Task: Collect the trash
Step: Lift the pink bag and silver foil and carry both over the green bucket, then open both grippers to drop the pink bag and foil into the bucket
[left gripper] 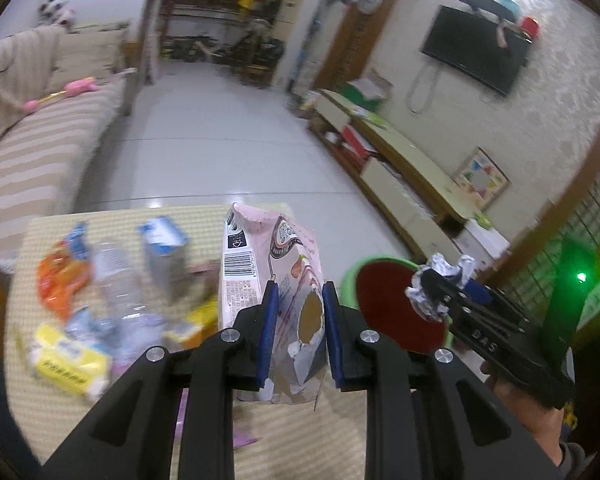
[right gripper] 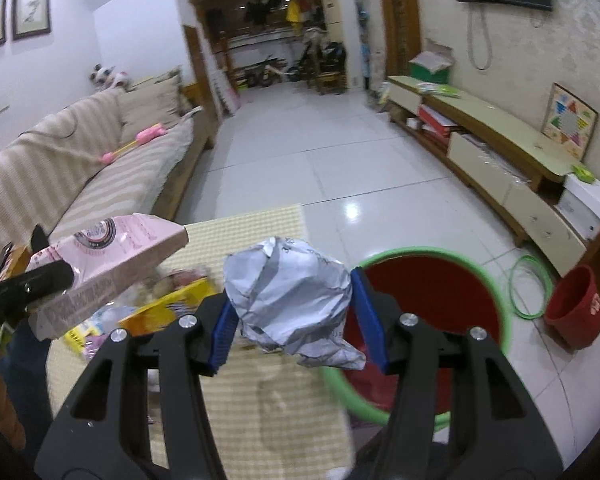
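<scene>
My left gripper [left gripper: 299, 332] is shut on a pink snack box [left gripper: 268, 280] and holds it above the straw-mat table [left gripper: 204, 216]. The box also shows in the right wrist view [right gripper: 112, 260]. My right gripper [right gripper: 294, 318] is shut on a crumpled silver-grey paper ball [right gripper: 288, 300], held at the table's right edge beside a red bin with a green rim [right gripper: 432, 292]. From the left wrist view the ball [left gripper: 440, 284] hangs over the bin [left gripper: 388, 300].
Loose trash lies on the table's left: an orange wrapper [left gripper: 60, 276], a clear bottle [left gripper: 116, 276], a blue carton [left gripper: 164, 256], a yellow pack [left gripper: 68, 364]. A small red bucket [right gripper: 576, 312] and green hoop [right gripper: 528, 284] sit on the tiled floor. Sofa left, TV cabinet right.
</scene>
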Demonstrator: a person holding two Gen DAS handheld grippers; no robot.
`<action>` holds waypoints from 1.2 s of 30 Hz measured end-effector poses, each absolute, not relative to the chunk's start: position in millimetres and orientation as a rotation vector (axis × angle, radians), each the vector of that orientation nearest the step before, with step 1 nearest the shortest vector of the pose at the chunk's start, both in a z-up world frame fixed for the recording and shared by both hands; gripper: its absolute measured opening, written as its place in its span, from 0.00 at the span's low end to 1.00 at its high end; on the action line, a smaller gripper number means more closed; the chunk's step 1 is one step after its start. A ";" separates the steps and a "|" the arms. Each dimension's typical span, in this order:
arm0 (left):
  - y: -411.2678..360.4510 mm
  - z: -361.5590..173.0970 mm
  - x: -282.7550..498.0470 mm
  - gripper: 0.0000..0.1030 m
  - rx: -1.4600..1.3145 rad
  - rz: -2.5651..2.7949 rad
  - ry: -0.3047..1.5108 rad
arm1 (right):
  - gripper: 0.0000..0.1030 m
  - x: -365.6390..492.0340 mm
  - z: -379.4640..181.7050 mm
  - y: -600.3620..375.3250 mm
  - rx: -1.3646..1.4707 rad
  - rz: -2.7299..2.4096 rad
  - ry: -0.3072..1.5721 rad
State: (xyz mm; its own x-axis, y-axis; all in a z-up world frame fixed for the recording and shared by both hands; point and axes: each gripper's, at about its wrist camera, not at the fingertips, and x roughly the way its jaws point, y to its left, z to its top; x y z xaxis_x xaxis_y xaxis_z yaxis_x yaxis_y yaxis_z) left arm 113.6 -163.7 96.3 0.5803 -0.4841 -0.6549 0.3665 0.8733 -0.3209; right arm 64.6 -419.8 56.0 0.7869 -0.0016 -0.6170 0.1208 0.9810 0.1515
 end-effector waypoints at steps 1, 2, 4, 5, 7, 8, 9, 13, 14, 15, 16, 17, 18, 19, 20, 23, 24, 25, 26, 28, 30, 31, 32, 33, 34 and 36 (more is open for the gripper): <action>-175.4 96.4 115.1 0.19 -0.156 -0.523 0.816 | 0.50 64.2 55.5 -428.2 0.192 -0.080 0.663; -187.4 96.8 116.1 0.19 -0.152 -0.546 0.819 | 0.50 63.5 54.8 -438.2 0.199 -0.095 0.663; -206.4 95.3 116.2 0.19 -0.136 -0.576 0.823 | 0.50 61.9 51.6 -456.1 0.212 -0.123 0.667; -215.1 93.9 117.2 0.19 -0.132 -0.591 0.827 | 0.50 62.3 50.6 -463.0 0.216 -0.134 0.667; -233.9 92.1 119.2 0.19 -0.126 -0.626 0.836 | 0.50 62.5 46.7 -479.0 0.229 -0.158 0.670; -241.8 90.9 120.5 0.19 -0.123 -0.640 0.841 | 0.50 62.0 44.7 -484.2 0.235 -0.166 0.672; -253.3 89.3 121.9 0.19 -0.119 -0.659 0.848 | 0.50 61.4 42.4 -489.1 0.240 -0.173 0.674; -281.5 80.7 124.9 0.20 -0.105 -0.709 0.869 | 0.50 60.8 32.4 -511.2 0.260 -0.203 0.687; -288.5 78.7 125.3 0.20 -0.102 -0.721 0.874 | 0.50 60.1 28.8 -517.2 0.265 -0.211 0.693; -296.9 76.0 125.9 0.20 -0.097 -0.734 0.880 | 0.50 59.6 25.6 -521.9 0.270 -0.216 0.698; -304.9 73.6 126.8 0.20 -0.094 -0.744 0.888 | 0.50 59.5 21.1 -527.3 0.277 -0.221 0.707; -312.4 70.8 127.7 0.20 -0.092 -0.752 0.894 | 0.50 59.7 18.1 -531.6 0.280 -0.225 0.712; -319.2 66.9 129.2 0.20 -0.091 -0.761 0.904 | 0.50 60.6 15.4 -535.6 0.282 -0.229 0.717; -325.4 63.4 131.0 0.20 -0.091 -0.766 0.914 | 0.50 62.2 12.8 -539.4 0.285 -0.231 0.722; -329.5 60.5 132.4 0.20 -0.093 -0.770 0.923 | 0.50 62.4 9.1 -542.7 0.289 -0.233 0.729; -340.9 48.7 138.1 0.21 -0.097 -0.777 0.956 | 0.50 64.5 -1.1 -550.2 0.294 -0.236 0.745; -344.5 45.3 139.8 0.21 -0.096 -0.777 0.965 | 0.50 65.1 -3.7 -551.2 0.297 -0.234 0.750; -347.0 42.7 140.8 0.21 -0.095 -0.778 0.970 | 0.50 65.6 -5.8 -551.3 0.300 -0.233 0.754; -348.6 40.3 141.0 0.21 -0.093 -0.778 0.974 | 0.50 66.3 -8.6 -552.5 0.300 -0.234 0.758; -354.4 34.9 142.9 0.23 -0.085 -0.778 0.985 | 0.51 68.0 -13.4 -552.8 0.299 -0.233 0.769; -358.2 30.5 144.7 0.26 -0.080 -0.781 0.996 | 0.52 70.3 -17.9 -553.1 0.300 -0.233 0.782; -359.9 28.6 145.6 0.29 -0.077 -0.782 1.000 | 0.53 70.9 -19.9 -554.9 0.301 -0.234 0.785; -360.2 27.8 146.1 0.28 -0.073 -0.779 0.997 | 0.61 71.2 -21.8 -555.4 0.299 -0.243 0.789; -359.5 28.3 146.0 0.35 -0.073 -0.770 0.985 | 0.76 70.9 -22.4 -556.1 0.299 -0.244 0.784; -358.0 29.3 146.1 0.56 -0.074 -0.760 0.973 | 0.81 69.5 -22.0 -555.8 0.299 -0.247 0.775; -352.1 32.9 146.4 0.76 -0.100 -0.736 0.941 | 0.85 68.0 -21.6 -555.7 0.290 -0.254 0.769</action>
